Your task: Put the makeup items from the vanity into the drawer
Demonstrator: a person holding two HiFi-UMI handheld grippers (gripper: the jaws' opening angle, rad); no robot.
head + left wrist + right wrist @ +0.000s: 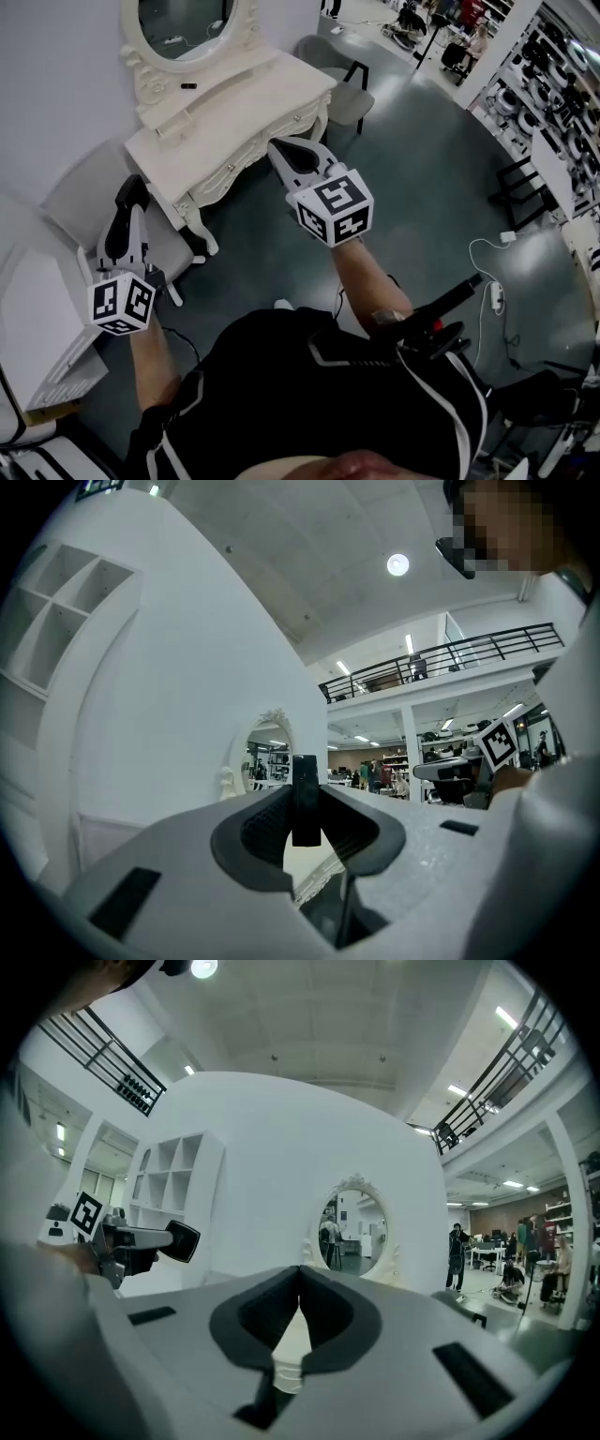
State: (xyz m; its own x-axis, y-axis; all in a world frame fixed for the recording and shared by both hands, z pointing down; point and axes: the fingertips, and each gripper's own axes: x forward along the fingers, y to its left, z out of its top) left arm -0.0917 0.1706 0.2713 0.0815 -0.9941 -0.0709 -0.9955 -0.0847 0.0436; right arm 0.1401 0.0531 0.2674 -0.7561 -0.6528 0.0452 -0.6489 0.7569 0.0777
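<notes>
Your left gripper (129, 208) has its jaws clamped on a black item (305, 799). The table's drawer (239, 164) lies ahead, nearer your right gripper (286, 155), whose jaws are closed and empty.

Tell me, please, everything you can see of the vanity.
The vanity is white, seemingly painted wood, with carved trim, curved legs and a row of drawer fronts that look shut. An oval mirror in an ornate frame rises from its back edge. It stands on the dark floor against a white wall, with a grey chair close by its far end. One small black item lies on its top.
</notes>
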